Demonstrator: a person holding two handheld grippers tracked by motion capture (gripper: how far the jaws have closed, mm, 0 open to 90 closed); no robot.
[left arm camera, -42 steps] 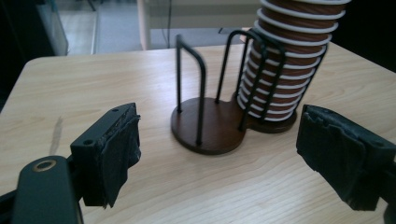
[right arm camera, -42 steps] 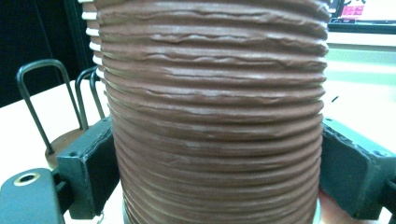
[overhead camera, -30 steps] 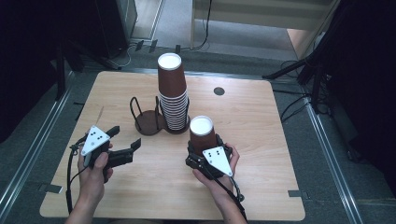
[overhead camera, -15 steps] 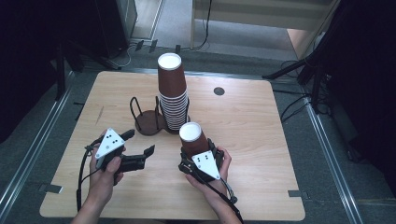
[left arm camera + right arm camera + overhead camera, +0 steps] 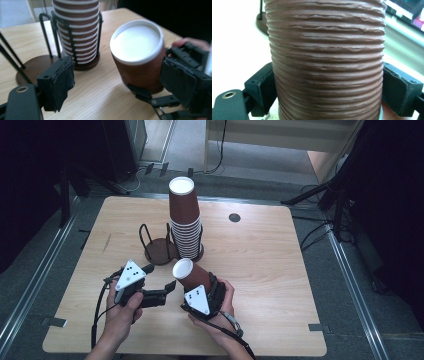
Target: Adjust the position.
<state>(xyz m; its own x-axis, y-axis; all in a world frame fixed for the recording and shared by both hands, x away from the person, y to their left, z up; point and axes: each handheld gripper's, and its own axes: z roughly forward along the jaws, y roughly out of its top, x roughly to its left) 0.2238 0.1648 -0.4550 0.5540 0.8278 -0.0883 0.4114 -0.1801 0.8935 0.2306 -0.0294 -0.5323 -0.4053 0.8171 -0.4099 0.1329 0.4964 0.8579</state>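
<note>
Your right gripper (image 5: pixel 200 287) has its jaws pressed against both sides of a ribbed brown paper cup (image 5: pixel 192 275); in the right gripper view the black pads meet the cup wall left and right. You hold the cup tilted, its white end (image 5: pixel 183 268) turned toward your left gripper (image 5: pixel 167 290), and I cannot tell whether it touches the table. Your left gripper's jaws stand wide apart with nothing between them; in the left gripper view one pad sits just beside the cup's right flank, the other well off to its left.

Just beyond the cup stands a tall stack of brown paper cups (image 5: pixel 185 220) in a black wire holder (image 5: pixel 200 232), upright. Beside it, to its left, is a second wire holder (image 5: pixel 157 245) on a dark round base. A small dark disc (image 5: pixel 234 217) lies farther back on the wooden table (image 5: pixel 280 285).

The near edge lies close behind your hands. Open tabletop spreads to the right of the cup and along the left edge.
</note>
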